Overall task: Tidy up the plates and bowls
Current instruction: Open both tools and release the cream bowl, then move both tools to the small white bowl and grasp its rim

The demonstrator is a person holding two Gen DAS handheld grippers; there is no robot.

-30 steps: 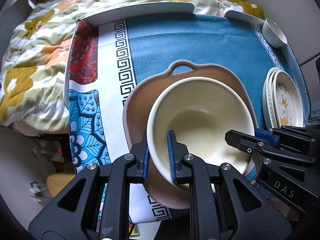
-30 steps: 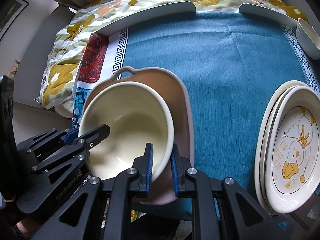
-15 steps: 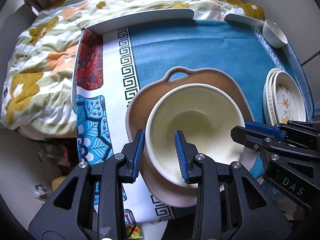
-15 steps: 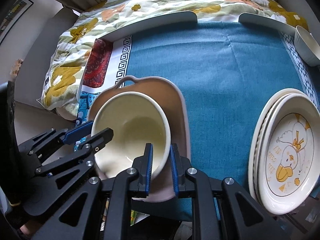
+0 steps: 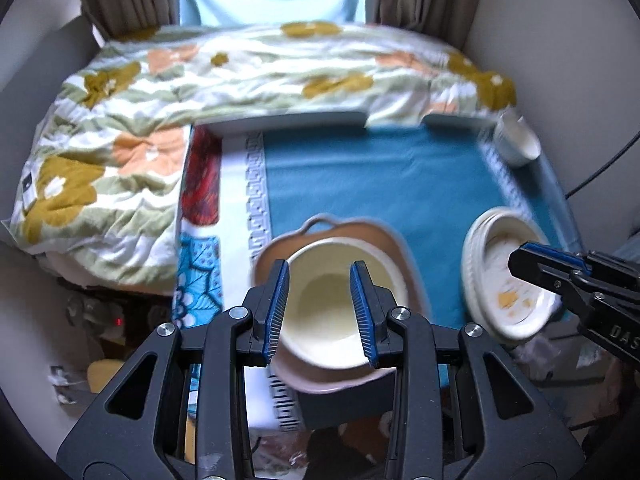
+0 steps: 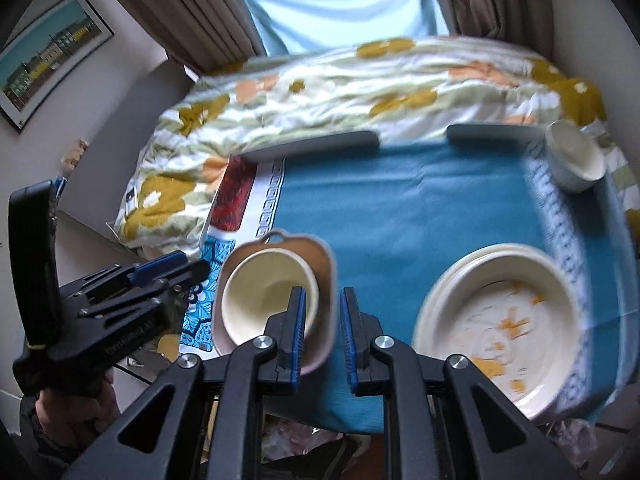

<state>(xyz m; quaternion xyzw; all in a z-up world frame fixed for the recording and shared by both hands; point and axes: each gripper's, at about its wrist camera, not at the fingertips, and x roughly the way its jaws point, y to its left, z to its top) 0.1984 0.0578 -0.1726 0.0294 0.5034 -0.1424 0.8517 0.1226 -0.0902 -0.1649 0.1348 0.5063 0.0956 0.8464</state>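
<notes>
A cream bowl (image 5: 332,304) (image 6: 260,296) sits nested in a pink-brown handled dish (image 5: 384,234) (image 6: 322,260) at the near left of the blue-clothed table (image 5: 380,180). My left gripper (image 5: 320,266) hangs above the bowl, its jaws opening with nothing between them. My right gripper (image 6: 322,292) hovers over the dish's right rim, shut and holding nothing. A stack of cream plates (image 5: 508,280) (image 6: 500,320) with an orange print lies at the near right. A small white bowl (image 5: 516,140) (image 6: 576,160) stands at the far right corner.
A floral quilt (image 5: 240,72) covers the bed behind and left of the table. Pale raised rails (image 5: 288,122) line the table's far edge. Curtains and a window are beyond. A person's hand (image 6: 68,412) holds the left gripper's handle. Clutter lies on the floor below.
Both grippers have risen away from the bowl and dish. The left jaws opened and let go of the cream bowl's rim. The bowl stays nested in the dish.
</notes>
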